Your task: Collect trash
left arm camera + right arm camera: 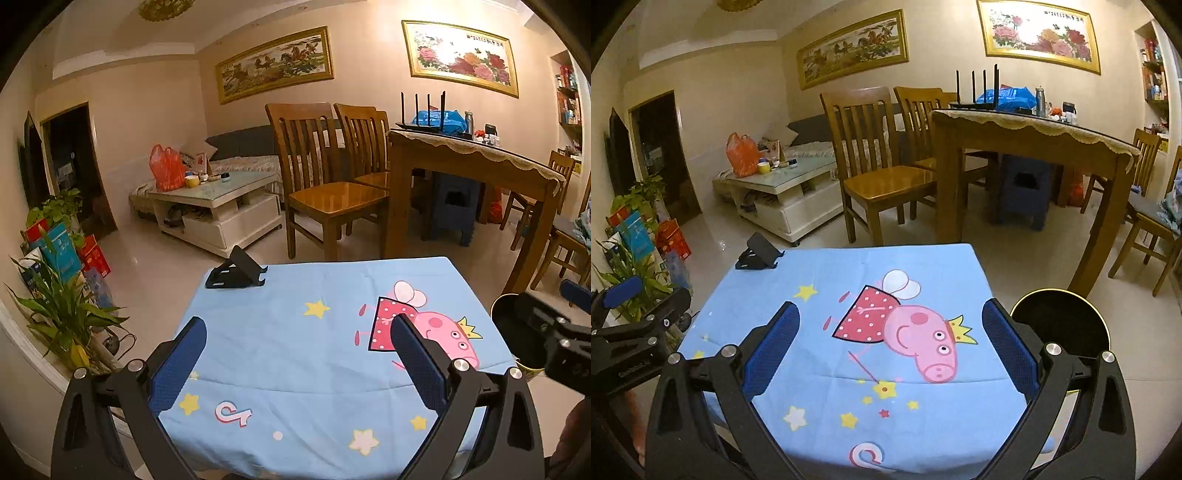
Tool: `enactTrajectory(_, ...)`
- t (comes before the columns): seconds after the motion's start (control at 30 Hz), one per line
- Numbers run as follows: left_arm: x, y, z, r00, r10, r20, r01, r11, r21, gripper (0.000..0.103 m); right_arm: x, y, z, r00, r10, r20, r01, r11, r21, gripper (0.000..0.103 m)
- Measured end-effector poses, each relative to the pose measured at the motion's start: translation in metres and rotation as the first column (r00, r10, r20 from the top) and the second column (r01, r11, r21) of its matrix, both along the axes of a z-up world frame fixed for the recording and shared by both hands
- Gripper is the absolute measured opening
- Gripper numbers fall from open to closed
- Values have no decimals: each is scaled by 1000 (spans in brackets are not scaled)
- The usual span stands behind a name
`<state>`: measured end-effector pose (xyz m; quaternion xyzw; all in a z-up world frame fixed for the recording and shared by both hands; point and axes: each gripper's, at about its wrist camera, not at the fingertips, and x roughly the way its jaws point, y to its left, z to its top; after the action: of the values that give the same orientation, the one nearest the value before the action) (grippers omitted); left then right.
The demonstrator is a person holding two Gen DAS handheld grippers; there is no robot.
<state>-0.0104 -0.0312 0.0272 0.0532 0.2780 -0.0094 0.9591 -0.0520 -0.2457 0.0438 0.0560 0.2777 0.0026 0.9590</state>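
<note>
Both the left gripper [298,347] and right gripper [891,332] are hanging wide open, gripping nothing, over the blue tablecloth [295,350]. A phone stand [236,268] is sitting at its far-left corner; the bin [1062,323] is standing just beside its right edge.

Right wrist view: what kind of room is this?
Most likely a home living-dining room: wooden slat-back chairs at a wooden dining table, a white glass-topped coffee table by a sofa, and gold-framed paintings.

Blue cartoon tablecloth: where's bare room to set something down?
Nearly all of the blue cartoon tablecloth is bare, from the near edge to the far right corner. Only the far left corner is taken, by the black folding phone stand.
</note>
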Motion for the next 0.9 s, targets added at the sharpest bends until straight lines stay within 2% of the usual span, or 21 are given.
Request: enactTrajectory(0.9, -2, 1, 0, 1000, -11, -1, 11, 1000, -10, 96, -3, -3, 1, 1000, 2, -11, -2, 1000, -14, 98)
